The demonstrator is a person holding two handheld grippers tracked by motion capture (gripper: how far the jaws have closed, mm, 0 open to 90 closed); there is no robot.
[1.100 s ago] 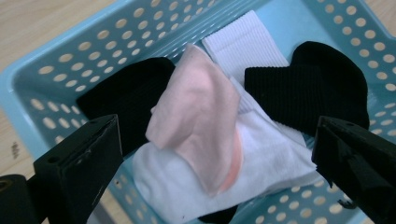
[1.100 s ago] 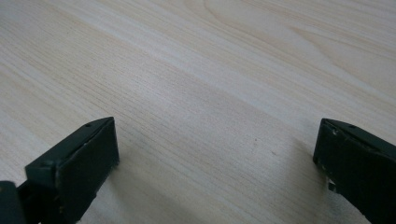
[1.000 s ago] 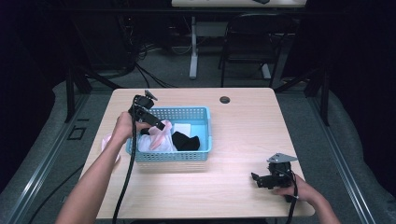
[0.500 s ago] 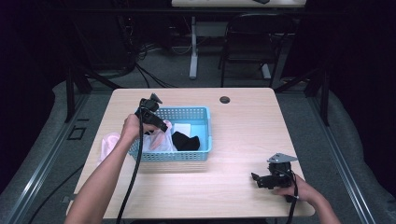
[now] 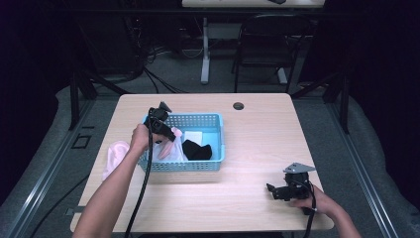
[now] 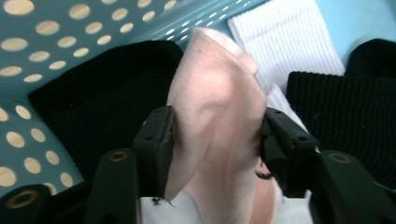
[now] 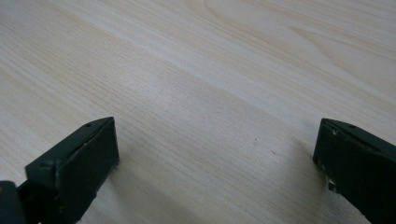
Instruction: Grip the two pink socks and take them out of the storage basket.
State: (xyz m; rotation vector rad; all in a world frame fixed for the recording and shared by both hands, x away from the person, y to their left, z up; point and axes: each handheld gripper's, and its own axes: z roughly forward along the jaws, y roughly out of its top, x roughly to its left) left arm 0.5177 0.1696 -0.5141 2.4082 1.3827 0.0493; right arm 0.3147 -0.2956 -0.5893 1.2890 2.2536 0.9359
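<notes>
A blue perforated basket (image 5: 208, 119) stands on the table left of centre. My left gripper (image 5: 171, 137) (image 6: 217, 135) reaches down into the basket's left part, shut on a pale pink sock (image 6: 215, 98) (image 5: 169, 148) that hangs between its jaws. Under the sock lie black socks (image 6: 102, 88) (image 5: 197, 149) and a white sock (image 6: 285, 42) (image 5: 194, 136). My right gripper (image 5: 270, 190) (image 7: 215, 158) rests low over bare wood near the table's front right, jaws wide open with nothing between them.
Another pink sock (image 5: 115, 154) lies on the table (image 5: 257, 129) just left of the basket. A round cable hole (image 5: 238, 105) sits near the far edge. Beyond the table stand a chair (image 5: 267, 44) and floor cables.
My left gripper has moved rightward from the basket's left rim into the basket, carrying the pink sock. The right gripper has stayed put.
</notes>
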